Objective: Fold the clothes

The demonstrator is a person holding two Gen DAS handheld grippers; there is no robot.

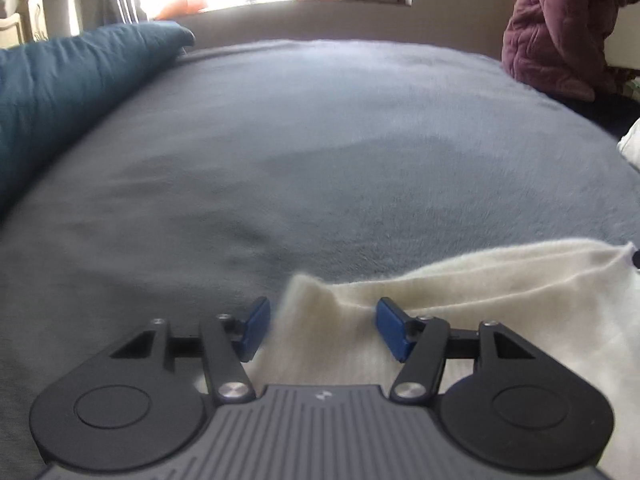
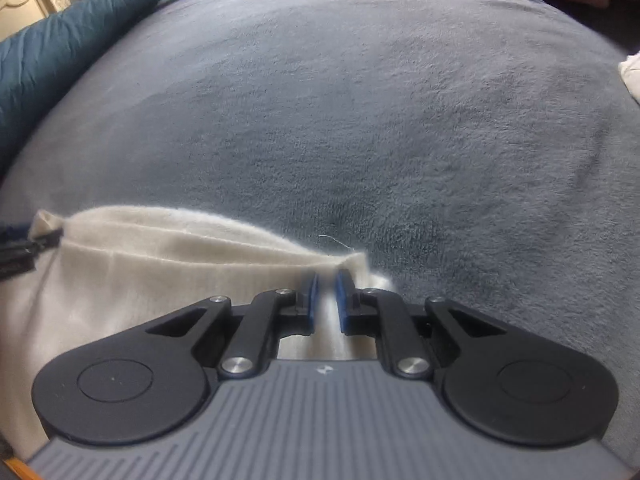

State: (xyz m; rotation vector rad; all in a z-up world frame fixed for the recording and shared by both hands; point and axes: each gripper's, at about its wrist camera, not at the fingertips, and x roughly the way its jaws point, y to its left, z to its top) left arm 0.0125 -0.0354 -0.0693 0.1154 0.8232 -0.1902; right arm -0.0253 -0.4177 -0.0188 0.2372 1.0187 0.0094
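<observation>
A cream knitted garment (image 1: 500, 288) lies on the grey fleece blanket (image 1: 320, 140) at the near edge of the bed. In the left wrist view my left gripper (image 1: 323, 308) is open. A raised corner of the garment stands between its blue pads (image 1: 394, 328), which do not press on it. In the right wrist view my right gripper (image 2: 327, 280) is shut on the other corner of the same garment (image 2: 160, 264), with cloth pinched between its narrow jaws. The garment's upper edge is folded into a long ridge between the two grippers.
A teal duvet or pillow (image 1: 60, 92) lies along the left side of the bed. A person in a pink quilted jacket (image 1: 560, 28) sits at the far right corner. Another white cloth (image 2: 630, 72) shows at the right edge. Grey blanket stretches ahead.
</observation>
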